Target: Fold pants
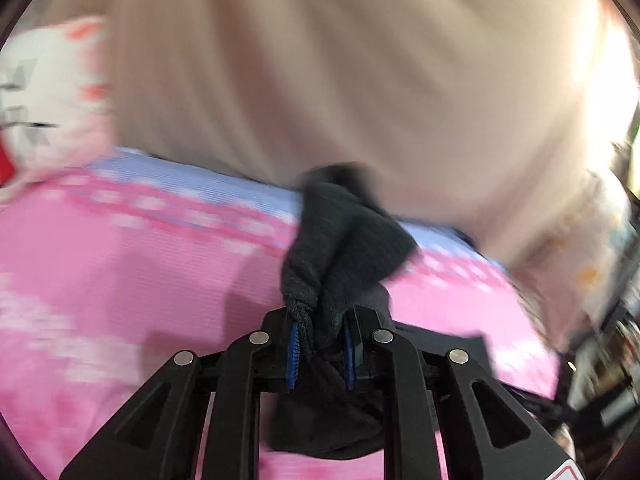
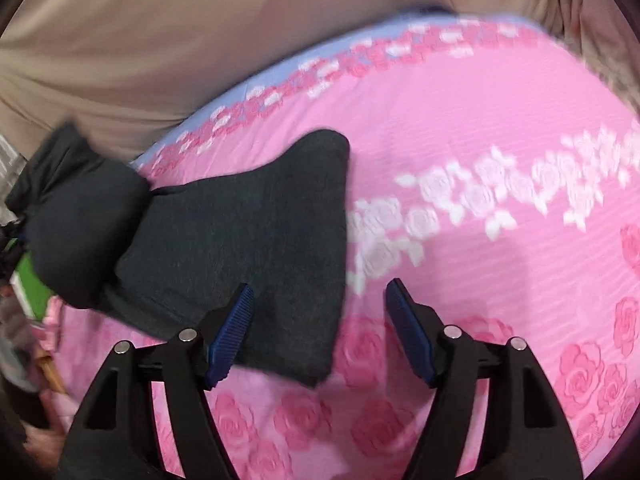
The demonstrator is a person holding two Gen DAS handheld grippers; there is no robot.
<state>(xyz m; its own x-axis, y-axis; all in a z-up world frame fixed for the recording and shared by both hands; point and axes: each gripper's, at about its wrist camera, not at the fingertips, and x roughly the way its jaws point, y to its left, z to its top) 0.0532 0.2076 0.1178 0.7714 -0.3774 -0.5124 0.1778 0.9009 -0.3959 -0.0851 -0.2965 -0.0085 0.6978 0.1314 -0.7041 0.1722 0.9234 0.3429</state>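
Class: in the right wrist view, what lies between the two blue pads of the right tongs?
Only bare pink rose-patterned bedspread. The right tongs stand open, and the dark pants lie by the left-hand pad, their edge just reaching into the gap.

Left wrist view is pretty smeared, so the pink sheet ahead of the fingers is just blur. The pants bunch between the pads and hide what's behind them. In the right view, the clutter left of the fingers is cut off by the frame edge, can't tell what it is.
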